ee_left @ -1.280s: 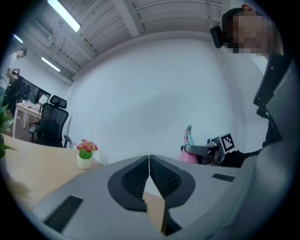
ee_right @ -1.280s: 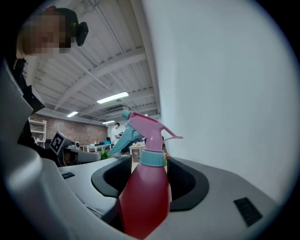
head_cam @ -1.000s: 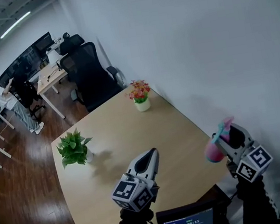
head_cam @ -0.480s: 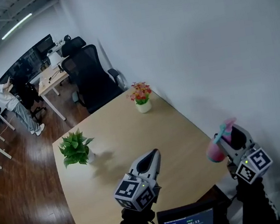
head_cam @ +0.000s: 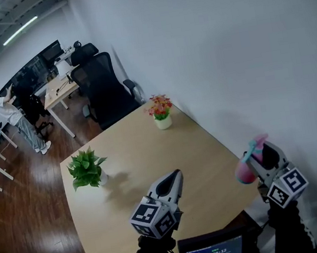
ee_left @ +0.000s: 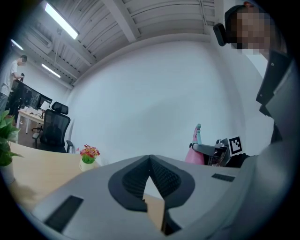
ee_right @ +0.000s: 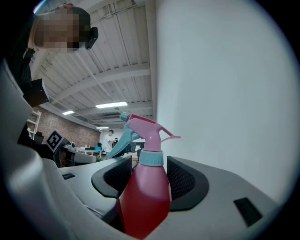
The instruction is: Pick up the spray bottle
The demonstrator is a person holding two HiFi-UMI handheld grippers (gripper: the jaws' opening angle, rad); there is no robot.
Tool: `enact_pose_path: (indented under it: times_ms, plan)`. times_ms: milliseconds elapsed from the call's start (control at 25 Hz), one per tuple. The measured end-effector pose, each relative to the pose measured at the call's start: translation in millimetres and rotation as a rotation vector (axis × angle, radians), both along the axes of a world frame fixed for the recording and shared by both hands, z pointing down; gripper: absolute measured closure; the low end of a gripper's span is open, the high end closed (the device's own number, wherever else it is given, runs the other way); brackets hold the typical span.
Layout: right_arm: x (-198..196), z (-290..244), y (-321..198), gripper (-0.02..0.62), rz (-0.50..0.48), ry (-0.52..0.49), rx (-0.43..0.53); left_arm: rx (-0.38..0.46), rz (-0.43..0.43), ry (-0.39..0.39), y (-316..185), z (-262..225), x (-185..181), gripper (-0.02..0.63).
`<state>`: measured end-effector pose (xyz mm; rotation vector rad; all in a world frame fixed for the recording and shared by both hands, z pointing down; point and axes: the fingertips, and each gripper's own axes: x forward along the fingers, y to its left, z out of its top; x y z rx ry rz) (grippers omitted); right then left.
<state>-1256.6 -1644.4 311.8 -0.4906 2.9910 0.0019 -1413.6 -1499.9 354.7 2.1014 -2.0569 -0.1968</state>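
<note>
We find right tongs (ee_right: 147, 176) clamped on bottle (ee_right: 143, 201) near desk's (head_cam: 132, 151) right edge | left tongs (ee_left: 150, 158) together, empty, over desk.

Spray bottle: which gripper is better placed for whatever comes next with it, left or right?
Right. The right gripper has its jaws closed on the spray bottle, held upright off the table. The left gripper hangs over the table, jaws together with nothing between them, apart from the bottle.

Head cam steep down, gripper cams level, table (head_cam: 141, 149) shared
</note>
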Motion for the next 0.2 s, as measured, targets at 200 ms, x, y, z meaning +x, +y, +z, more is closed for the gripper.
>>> enact_pose_path:
  times_ms: [200]
  plan:
    - [1.0,-2.0,-4.0,0.377,0.009,0.003,0.001,0.000,-0.009,-0.012,0.6,-1.5,1.9,0.606]
